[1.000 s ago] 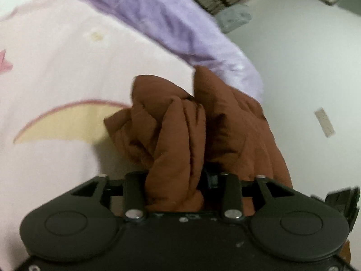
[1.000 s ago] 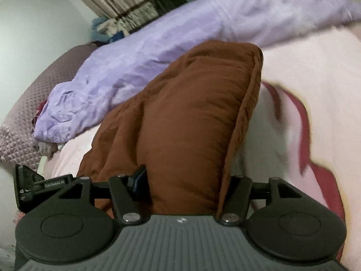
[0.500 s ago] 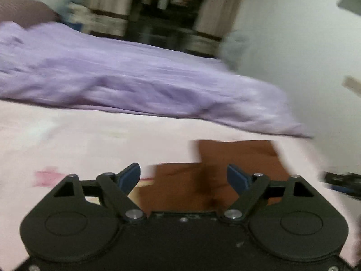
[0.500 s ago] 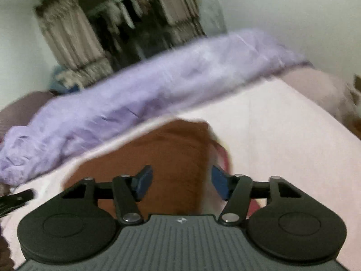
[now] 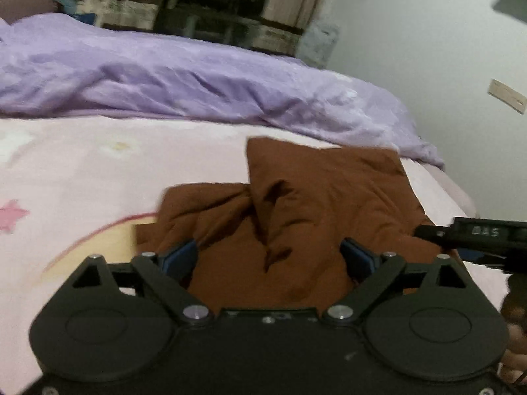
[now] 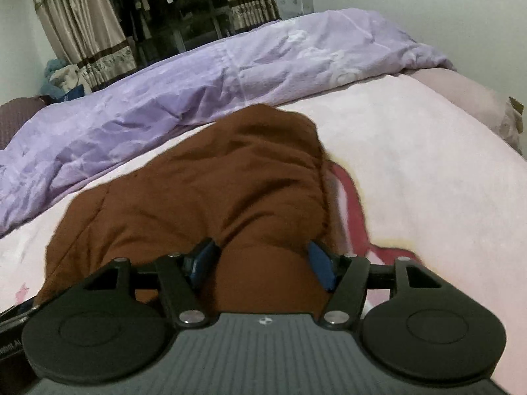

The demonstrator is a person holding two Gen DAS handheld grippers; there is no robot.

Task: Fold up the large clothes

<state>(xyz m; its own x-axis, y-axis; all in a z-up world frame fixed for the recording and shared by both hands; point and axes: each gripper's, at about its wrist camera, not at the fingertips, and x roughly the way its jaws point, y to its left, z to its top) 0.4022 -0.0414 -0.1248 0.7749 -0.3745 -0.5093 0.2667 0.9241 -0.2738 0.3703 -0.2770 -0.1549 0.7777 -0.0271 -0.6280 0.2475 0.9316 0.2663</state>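
1. Lying bunched on a pale pink bedsheet (image 5: 82, 164) is a rust-brown quilted garment (image 5: 313, 204), folded over itself in soft creases, one corner standing up toward the far side.
2. From the right wrist view the same brown garment (image 6: 210, 191) runs away from the camera as a long rumpled mound on the pink sheet (image 6: 428, 164).
3. The left gripper (image 5: 269, 255) has its blue-padded fingers spread wide, above the near edge of the cloth and gripping nothing.
4. The right gripper (image 6: 260, 260) is likewise spread apart, a fold of fabric between the blue pads; whether they touch it is unclear.
5. Beyond the garment a crumpled lilac duvet (image 5: 197, 82) crosses the bed.
6. Behind it hang beige curtains with brown bands (image 6: 82, 33), beside a plain white wall (image 5: 428, 49).
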